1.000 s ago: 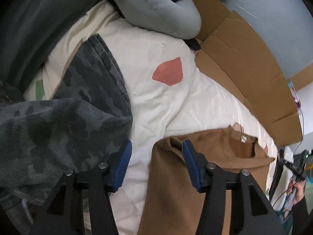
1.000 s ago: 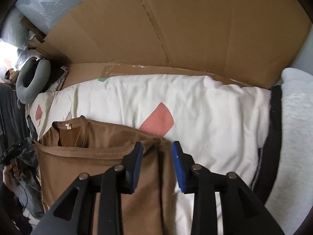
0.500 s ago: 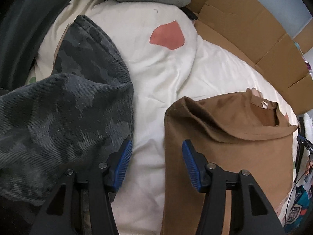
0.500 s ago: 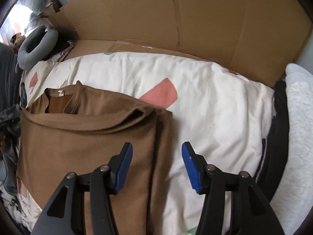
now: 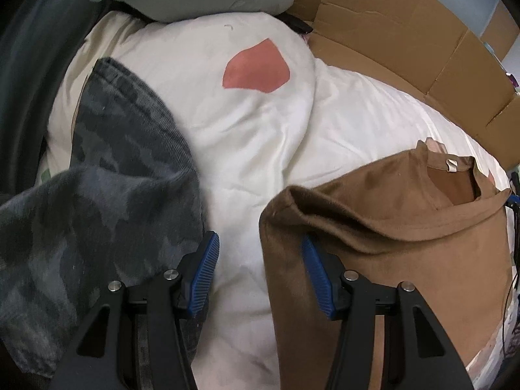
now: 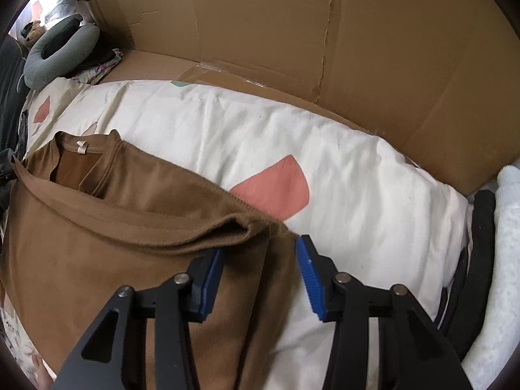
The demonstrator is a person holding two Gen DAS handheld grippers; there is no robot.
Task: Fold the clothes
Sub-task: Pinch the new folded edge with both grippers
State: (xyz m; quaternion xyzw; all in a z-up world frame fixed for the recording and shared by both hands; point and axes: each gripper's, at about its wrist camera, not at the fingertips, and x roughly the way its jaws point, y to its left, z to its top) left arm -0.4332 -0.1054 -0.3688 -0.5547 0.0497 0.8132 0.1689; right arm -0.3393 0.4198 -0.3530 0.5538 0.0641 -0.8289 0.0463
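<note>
- Setting: a home sleeping area; the work surface is a bed, not a table.
- Evidence: soft white quilt (image 6: 341, 195) with coral petal-shaped patches (image 5: 256, 70) covers the surface and sags in folds.
- A grey U-shaped neck pillow (image 6: 61, 52) lies at the far end of the bedding.
- Clothes lie on the quilt: brown T-shirt (image 6: 97, 243), dark camouflage garment (image 5: 97, 201).
- Flattened cardboard sheets (image 6: 325, 48), taped at a seam, stand along the bed's far side.
- White fleecy fabric (image 6: 500, 260) at one edge; general household clutter beyond, too small to identify.
</note>
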